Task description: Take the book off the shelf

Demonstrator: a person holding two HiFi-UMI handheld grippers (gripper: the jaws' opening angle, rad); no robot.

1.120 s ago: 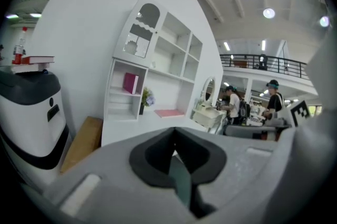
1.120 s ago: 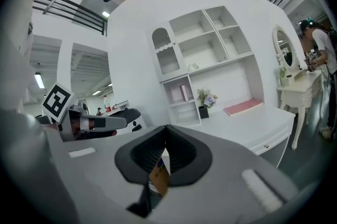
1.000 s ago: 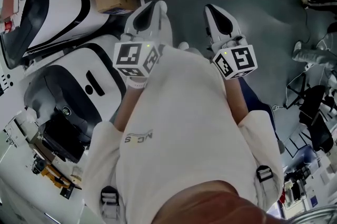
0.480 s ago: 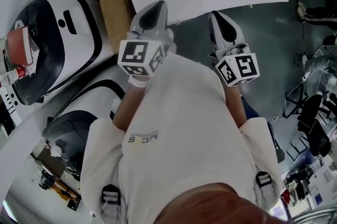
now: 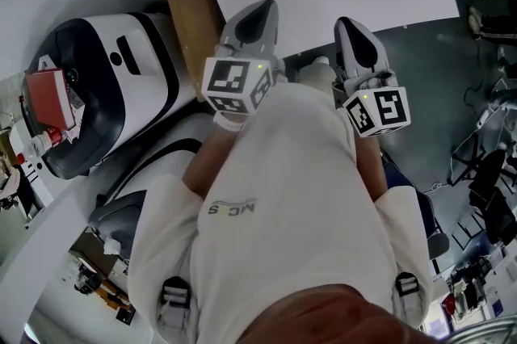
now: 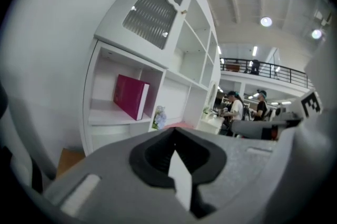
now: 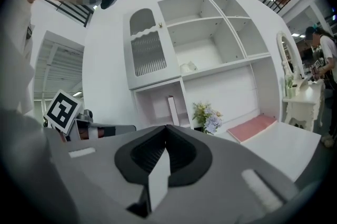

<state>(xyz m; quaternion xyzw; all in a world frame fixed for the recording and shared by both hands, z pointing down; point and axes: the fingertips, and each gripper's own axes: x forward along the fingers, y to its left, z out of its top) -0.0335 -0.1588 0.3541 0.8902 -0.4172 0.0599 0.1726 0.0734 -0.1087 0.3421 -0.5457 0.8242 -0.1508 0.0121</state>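
Observation:
A magenta book (image 6: 131, 95) leans in the lower left compartment of the white shelf unit (image 6: 174, 54). In the right gripper view the same book (image 7: 171, 109) appears edge-on, as a thin white strip in that compartment. Both grippers are held side by side in front of the person's chest, pointing at the shelf and well short of it. My left gripper (image 5: 257, 18) is shut with nothing in it, its jaws meeting in a seam (image 6: 176, 150). My right gripper (image 5: 357, 35) is shut and empty too (image 7: 165, 150).
A small bunch of flowers (image 7: 207, 115) and a flat pink pad (image 7: 251, 127) lie on the white desk (image 7: 295, 140) right of the book's compartment. A cardboard box (image 5: 190, 21) and white-and-black machines (image 5: 113, 84) stand at the left. People stand far off at the right (image 6: 234, 108).
The white furniture has come closer and fills more of the top of the head view. Both grippers have shifted slightly right in that view, still shut.

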